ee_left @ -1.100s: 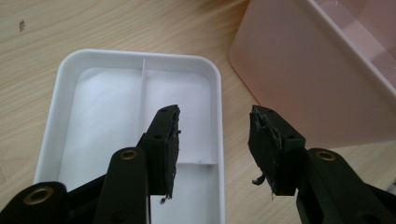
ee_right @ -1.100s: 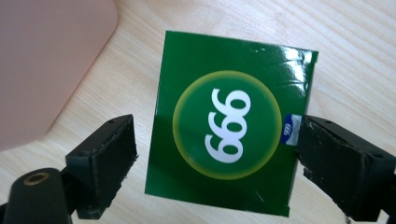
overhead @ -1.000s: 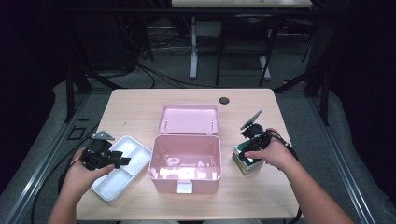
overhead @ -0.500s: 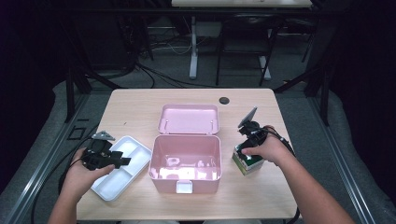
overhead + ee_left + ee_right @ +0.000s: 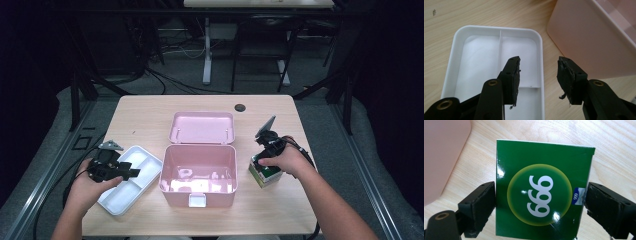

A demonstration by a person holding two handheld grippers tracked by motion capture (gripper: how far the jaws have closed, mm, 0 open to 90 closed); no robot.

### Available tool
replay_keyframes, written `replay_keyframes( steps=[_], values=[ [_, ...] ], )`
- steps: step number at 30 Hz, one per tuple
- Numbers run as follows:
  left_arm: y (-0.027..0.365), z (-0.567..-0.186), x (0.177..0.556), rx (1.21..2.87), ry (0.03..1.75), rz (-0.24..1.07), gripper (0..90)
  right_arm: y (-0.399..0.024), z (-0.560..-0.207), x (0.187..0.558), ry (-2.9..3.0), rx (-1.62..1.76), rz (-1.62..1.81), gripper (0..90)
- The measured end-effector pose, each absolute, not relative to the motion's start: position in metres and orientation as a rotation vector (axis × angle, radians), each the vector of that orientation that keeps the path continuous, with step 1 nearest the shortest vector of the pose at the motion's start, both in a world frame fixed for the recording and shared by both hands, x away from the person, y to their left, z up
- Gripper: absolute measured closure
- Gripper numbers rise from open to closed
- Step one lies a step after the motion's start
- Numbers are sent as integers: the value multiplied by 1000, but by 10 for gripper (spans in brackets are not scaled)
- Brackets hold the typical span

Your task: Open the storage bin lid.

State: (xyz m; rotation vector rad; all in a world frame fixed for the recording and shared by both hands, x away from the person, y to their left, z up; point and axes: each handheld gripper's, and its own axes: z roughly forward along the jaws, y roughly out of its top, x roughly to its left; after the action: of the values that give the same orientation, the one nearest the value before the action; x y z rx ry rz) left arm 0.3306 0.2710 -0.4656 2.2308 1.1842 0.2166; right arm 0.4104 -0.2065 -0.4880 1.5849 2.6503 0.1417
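the right hand-held gripper point(image 5: 540, 202) pinches the glossy green cardboard box point(image 5: 541, 192) by its edges, so it could slip or twist free when lifted toward the open pink plastic case point(image 5: 198, 170).

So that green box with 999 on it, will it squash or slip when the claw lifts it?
The green box looks like thin card, so it is probably light and may dent if squeezed hard. Its face is glossy, with glints, so it could slip. The right claw has a pad at each side edge, which should steady it.

Left tongs point(image 5: 537, 80) agape, right tongs point(image 5: 540, 207) clamped (both hands low).
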Motion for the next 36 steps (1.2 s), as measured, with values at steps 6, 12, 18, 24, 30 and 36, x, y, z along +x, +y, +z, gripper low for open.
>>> replay_keyframes(
  steps=[6,12,18,24,30,36],
  values=[
    [272,-466,331,2229,1188,216,528,-206,-491,411,2655,1585,118,112],
    [273,-465,330,2224,1191,220,528,-205,-492,412,2663,1591,106,121],
    [273,-465,331,2225,1191,219,528,-204,-492,413,2662,1604,94,134],
    [273,-465,330,2223,1191,219,528,-205,-491,413,2662,1609,110,142],
    [274,-465,330,2217,1195,220,528,-206,-490,412,2670,1599,98,149],
    [274,-464,330,2218,1193,220,528,-207,-488,412,2669,1599,118,153]
  ],
)
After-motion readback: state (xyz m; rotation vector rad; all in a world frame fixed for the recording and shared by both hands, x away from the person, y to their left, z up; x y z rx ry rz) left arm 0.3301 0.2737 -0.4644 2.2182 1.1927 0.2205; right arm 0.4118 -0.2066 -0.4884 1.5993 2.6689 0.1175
